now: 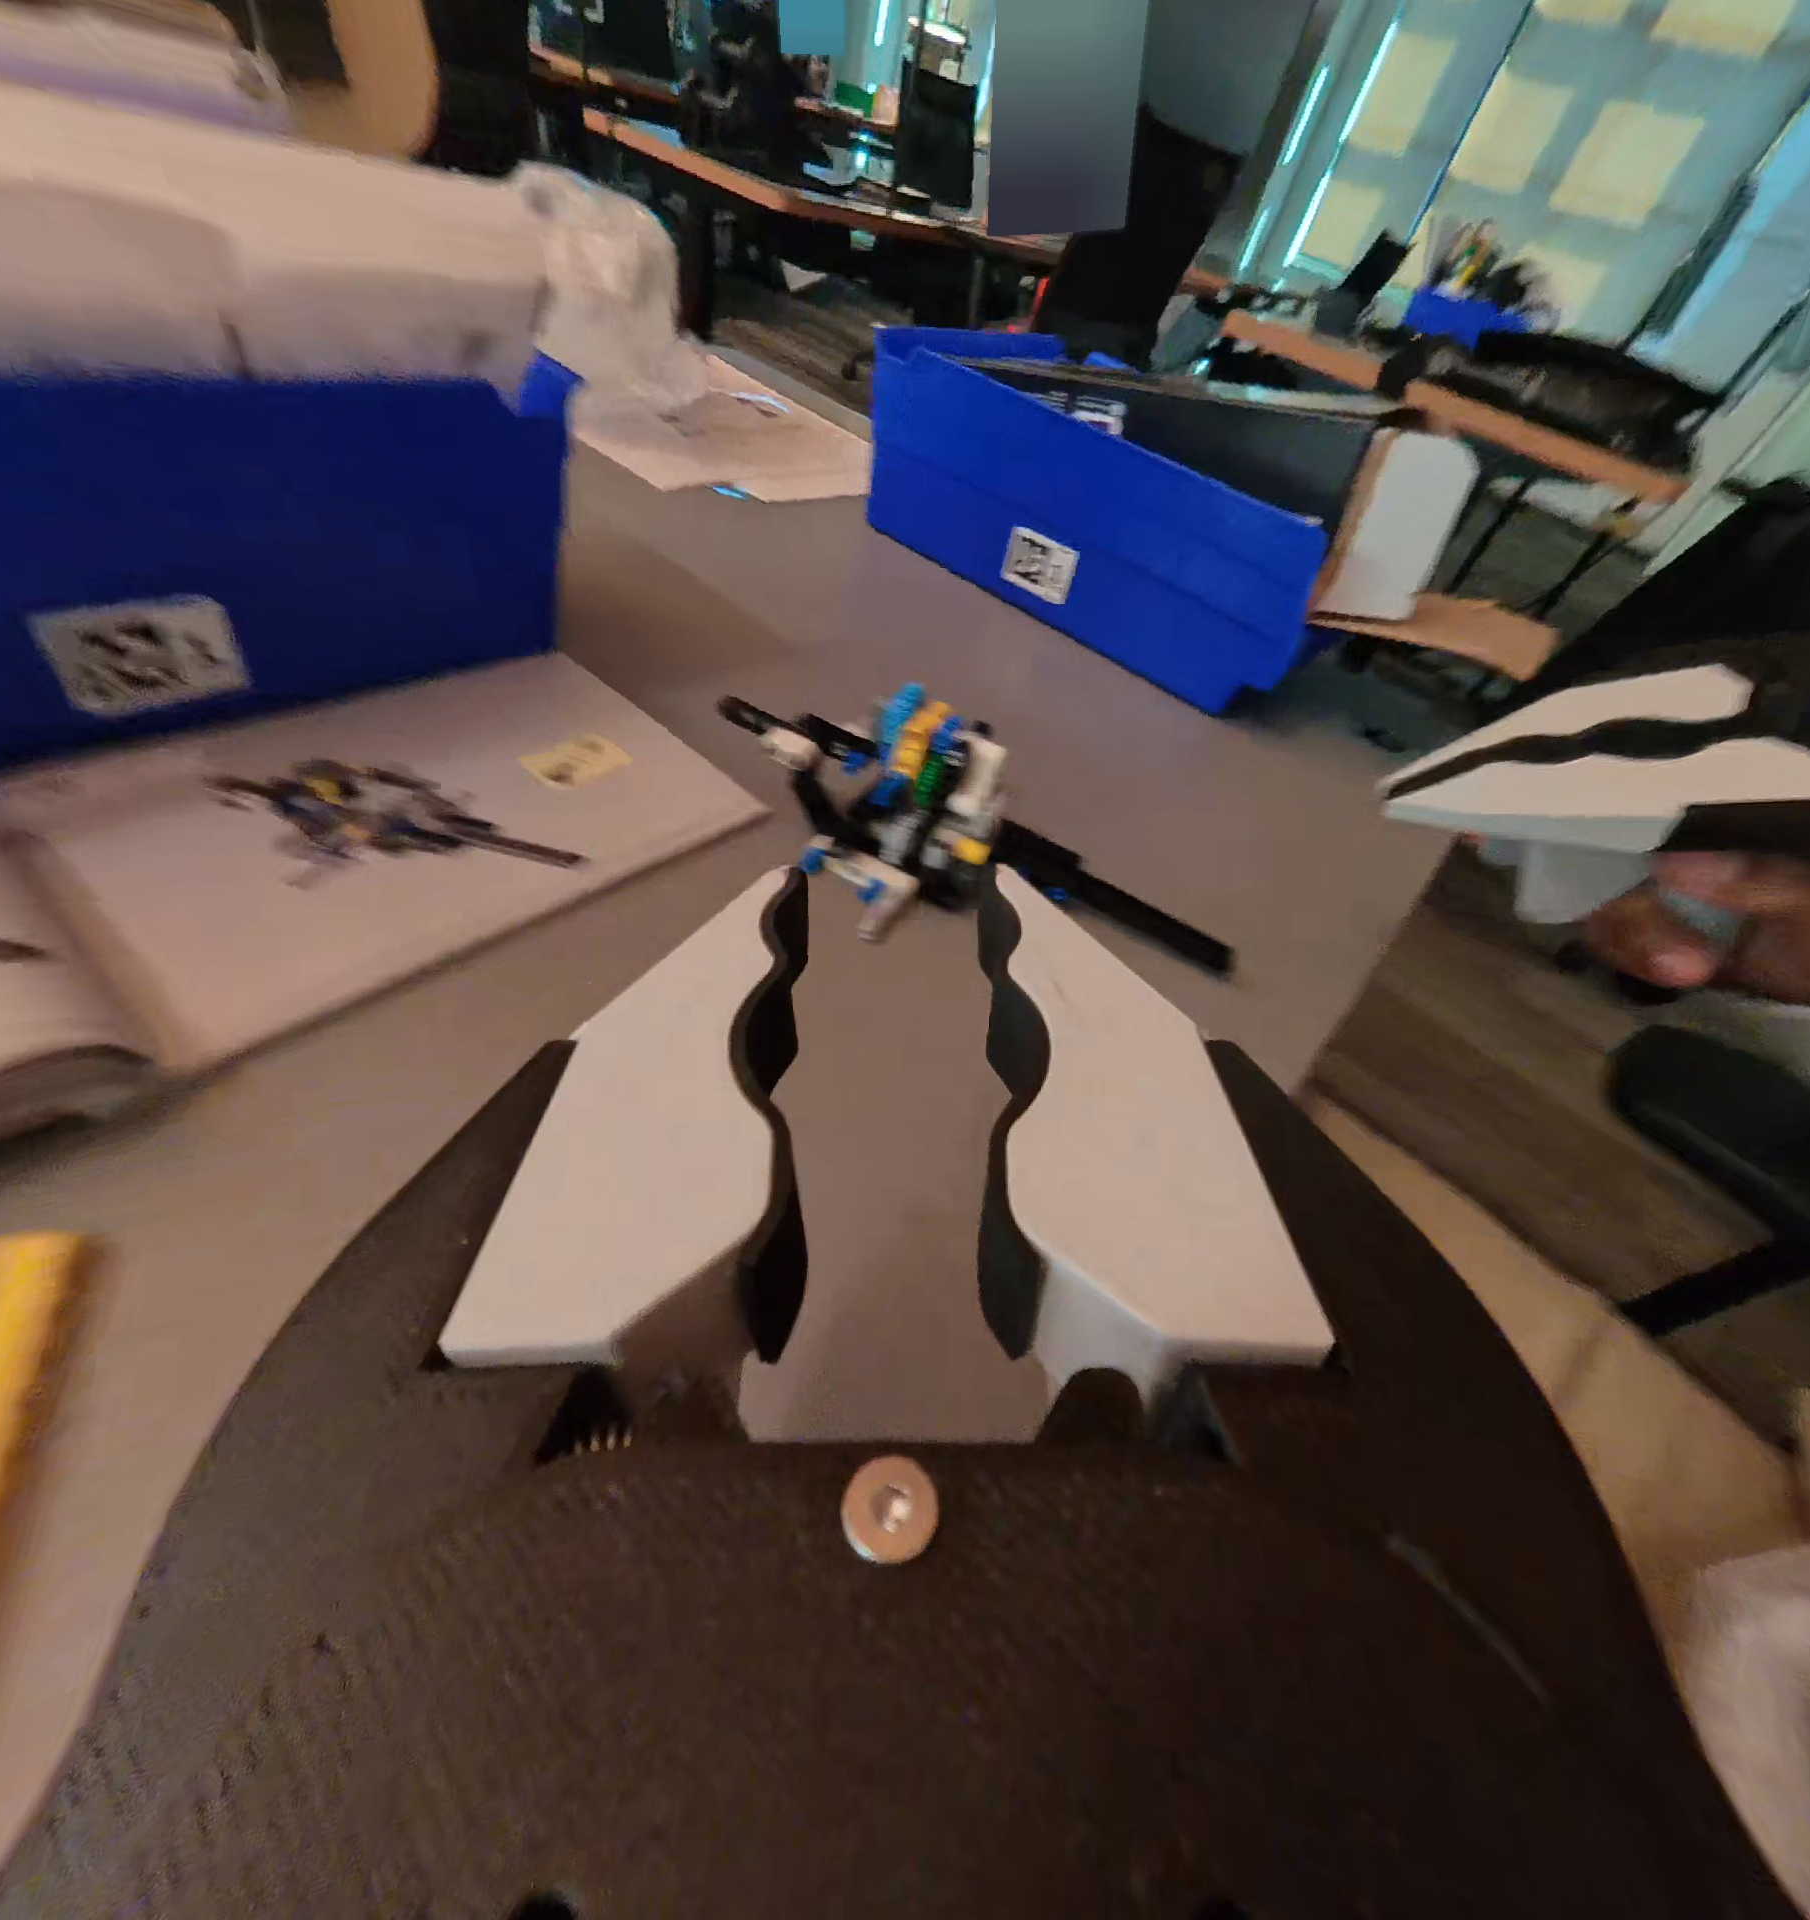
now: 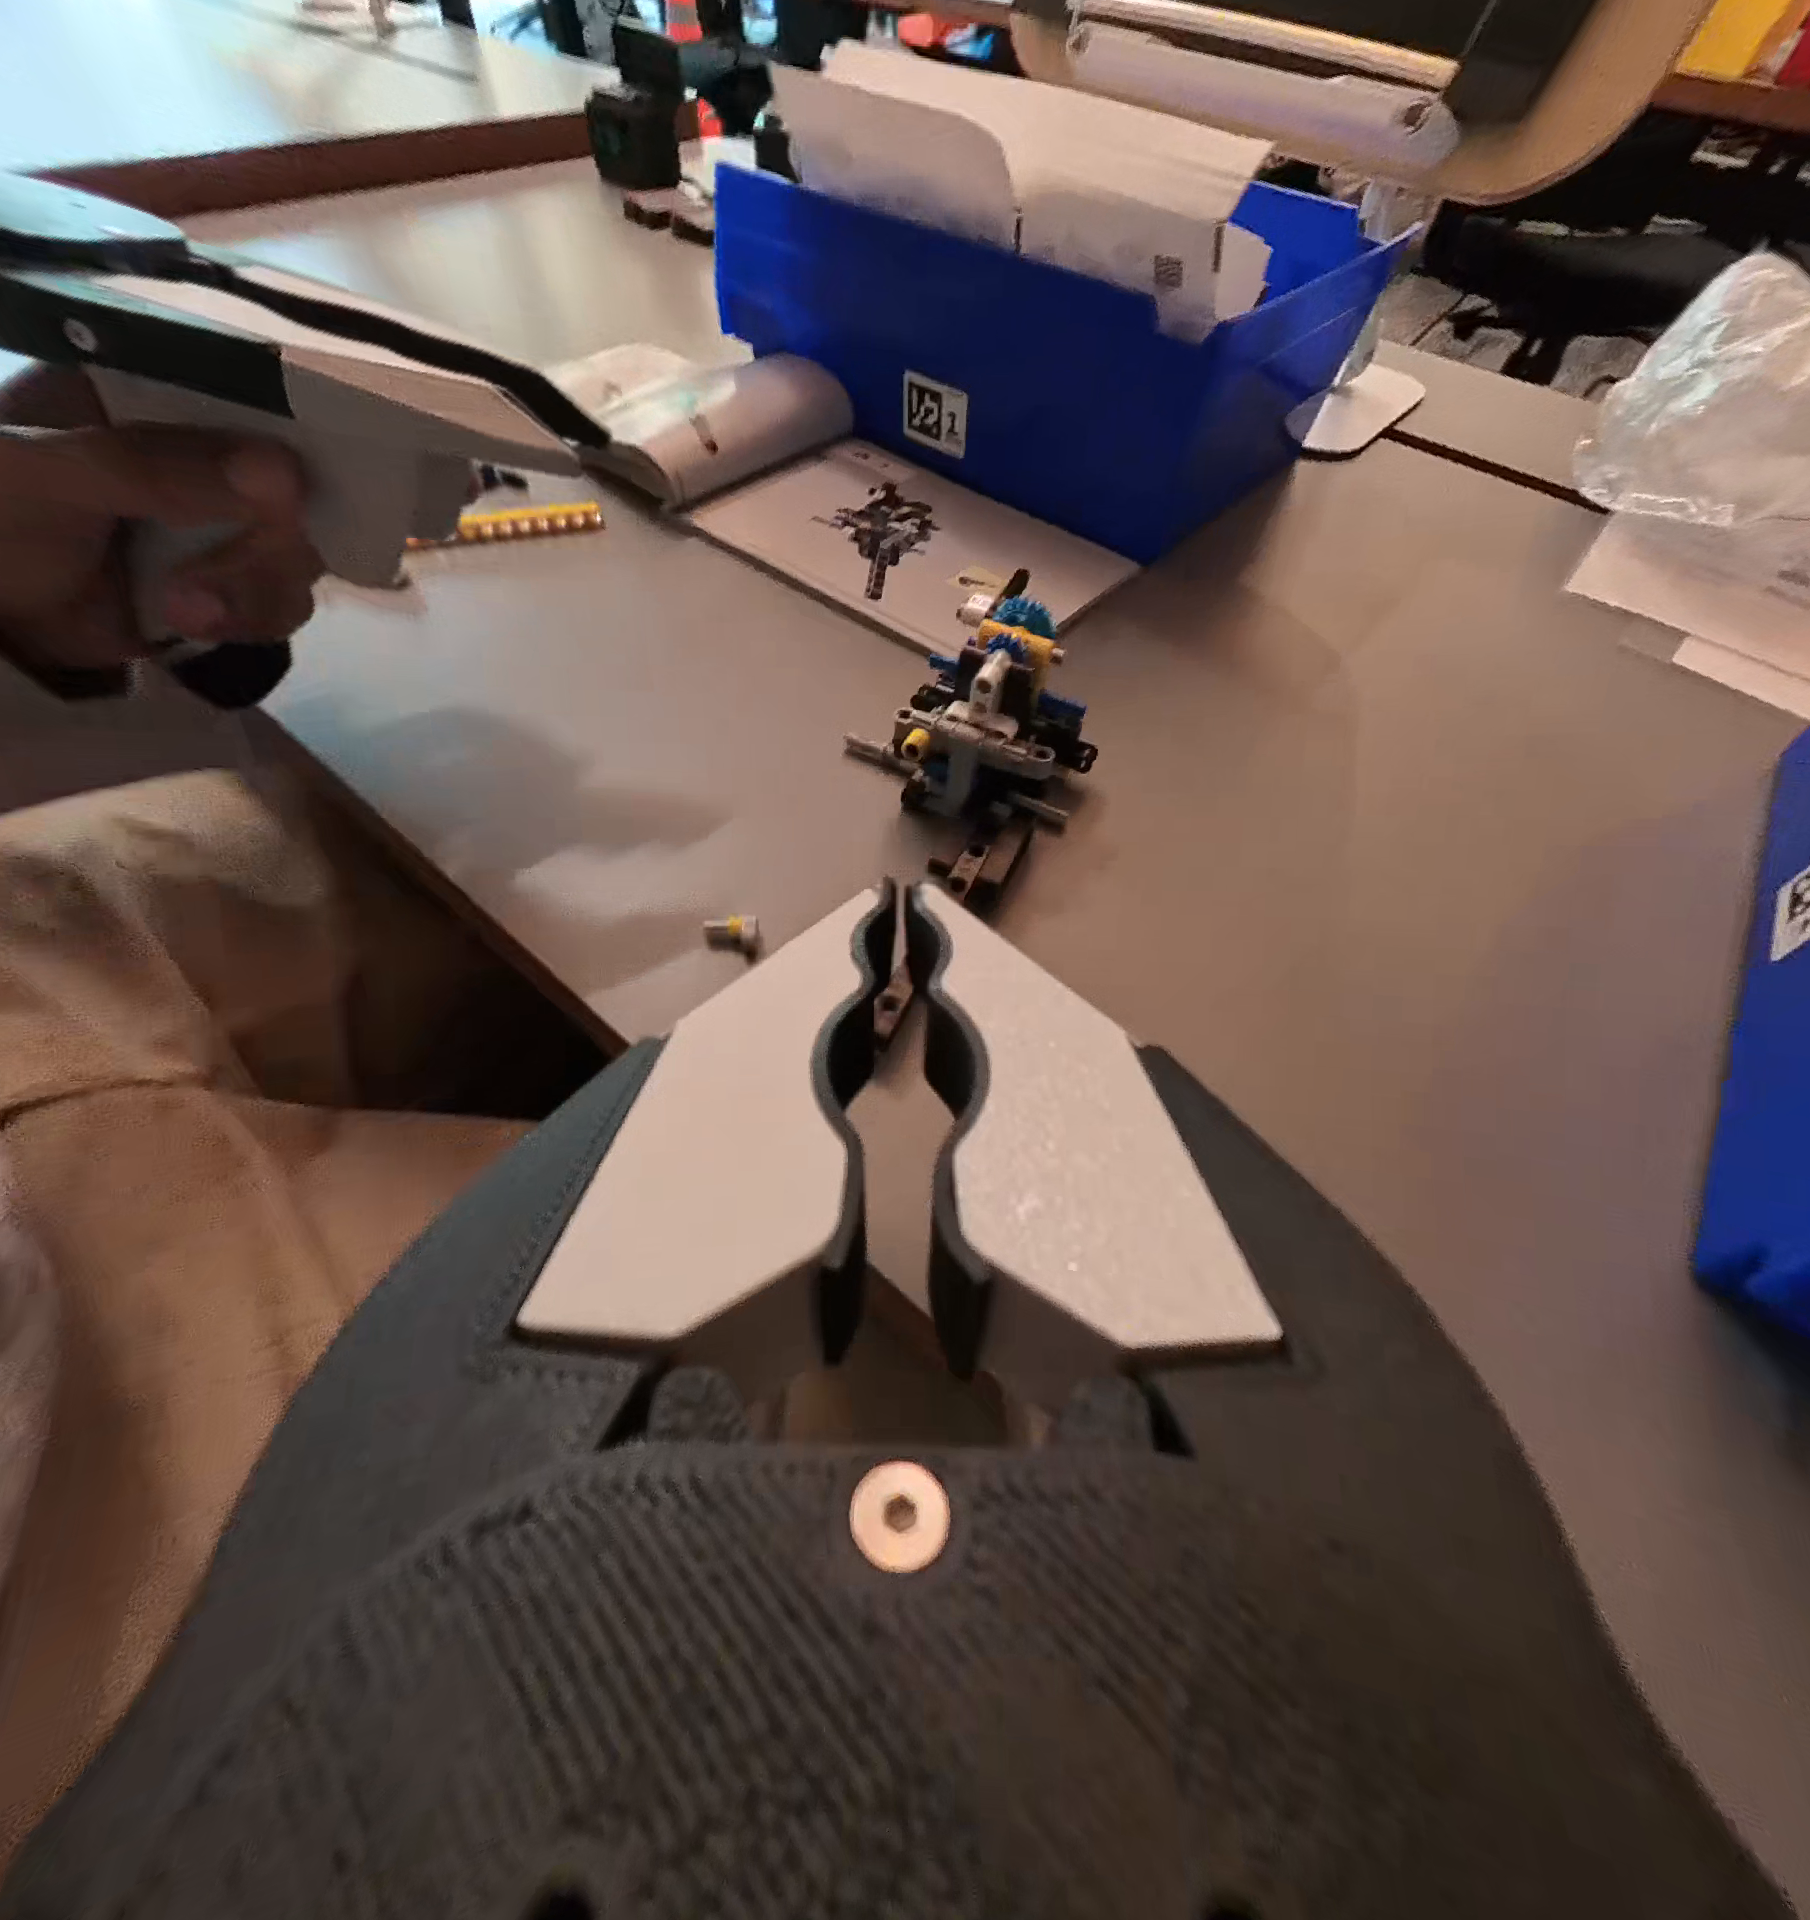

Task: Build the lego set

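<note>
A partly built lego model (image 1: 906, 800) of black, grey, blue and yellow parts stands on the grey table (image 1: 672, 582). A long black beam (image 1: 1119, 894) sticks out from its base. My left gripper (image 1: 890, 894) is open and empty, its tips just short of the model. My right gripper (image 2: 903, 896) is shut and points at the model (image 2: 984, 717) from the beam's end; the black beam (image 2: 968, 868) shows through the gap under its fingers. It also shows at the right of the left wrist view (image 1: 1400, 800), held above the table with nothing at its tip.
An open instruction booklet (image 1: 381, 831) lies left of the model, a blue bin (image 1: 257, 551) behind it and another (image 1: 1088, 520) at the far right. A yellow beam (image 2: 527, 525) and a small yellow-grey pin (image 2: 732, 928) lie loose. The table edge (image 2: 465, 883) runs near the person's lap. Left tips to right tips: about 15 cm.
</note>
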A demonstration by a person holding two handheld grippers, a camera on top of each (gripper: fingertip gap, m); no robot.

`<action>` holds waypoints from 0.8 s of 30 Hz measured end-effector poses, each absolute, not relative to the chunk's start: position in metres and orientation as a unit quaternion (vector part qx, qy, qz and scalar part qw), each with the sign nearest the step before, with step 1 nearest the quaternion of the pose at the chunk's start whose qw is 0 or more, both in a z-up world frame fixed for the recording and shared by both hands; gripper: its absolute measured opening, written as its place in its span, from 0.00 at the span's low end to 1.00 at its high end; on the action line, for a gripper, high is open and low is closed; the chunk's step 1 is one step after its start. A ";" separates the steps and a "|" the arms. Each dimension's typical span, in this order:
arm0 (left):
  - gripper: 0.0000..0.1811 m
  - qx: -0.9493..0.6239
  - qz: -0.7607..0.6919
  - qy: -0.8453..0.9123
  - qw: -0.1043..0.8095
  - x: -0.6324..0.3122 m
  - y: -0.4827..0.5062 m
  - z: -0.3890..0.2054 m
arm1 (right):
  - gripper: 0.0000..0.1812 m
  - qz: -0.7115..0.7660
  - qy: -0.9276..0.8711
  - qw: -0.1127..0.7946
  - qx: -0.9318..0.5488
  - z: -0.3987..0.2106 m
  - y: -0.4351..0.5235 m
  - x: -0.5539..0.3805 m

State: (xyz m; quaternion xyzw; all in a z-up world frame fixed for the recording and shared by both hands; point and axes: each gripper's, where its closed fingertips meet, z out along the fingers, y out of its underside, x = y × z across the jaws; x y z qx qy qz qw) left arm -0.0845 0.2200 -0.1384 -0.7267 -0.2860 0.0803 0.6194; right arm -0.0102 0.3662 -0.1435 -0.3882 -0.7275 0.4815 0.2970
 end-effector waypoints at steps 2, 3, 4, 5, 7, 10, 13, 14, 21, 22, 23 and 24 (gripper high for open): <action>0.17 -0.741 0.028 -0.276 0.612 -0.056 0.246 -0.150 | 0.00 0.486 -0.731 0.299 -0.374 -0.143 0.359 -0.008; 0.17 -0.763 0.016 -0.262 0.590 -0.044 0.258 -0.159 | 0.00 0.497 -0.731 0.289 -0.369 -0.143 0.352 -0.007; 0.17 -0.789 0.025 -0.247 0.563 -0.037 0.267 -0.169 | 0.02 0.506 -0.731 0.273 -0.367 -0.144 0.345 -0.006; 0.16 -0.809 0.052 -0.236 0.536 -0.035 0.273 -0.177 | 0.03 0.512 -0.733 0.256 -0.368 -0.147 0.339 -0.005; 0.14 -0.830 0.092 -0.205 0.510 -0.030 0.282 -0.184 | 0.06 0.511 -0.740 0.232 -0.371 -0.158 0.329 -0.005; 0.13 -0.838 0.108 -0.183 0.502 -0.024 0.286 -0.190 | 0.09 0.470 -0.768 0.236 -0.365 -0.178 0.321 -0.008; 0.13 -0.833 0.114 -0.206 0.501 -0.037 0.276 -0.194 | 0.10 0.441 -0.787 0.255 -0.347 -0.190 0.315 -0.014; 0.13 -0.828 0.116 -0.221 0.502 -0.044 0.271 -0.194 | 0.10 0.437 -0.790 0.253 -0.347 -0.193 0.313 -0.016; 0.40 -0.797 0.210 -0.344 0.450 -0.156 0.237 -0.183 | 0.17 0.454 -0.790 0.183 -0.370 -0.205 0.296 -0.027; 0.43 -0.794 0.213 -0.364 0.437 -0.174 0.236 -0.185 | 0.17 0.453 -0.791 0.188 -0.366 -0.205 0.295 -0.029; 0.47 -0.795 0.209 -0.383 0.422 -0.190 0.236 -0.189 | 0.16 0.452 -0.792 0.197 -0.360 -0.203 0.295 -0.031; 0.50 -0.798 0.198 -0.400 0.405 -0.203 0.238 -0.196 | 0.16 0.453 -0.792 0.207 -0.354 -0.201 0.294 -0.033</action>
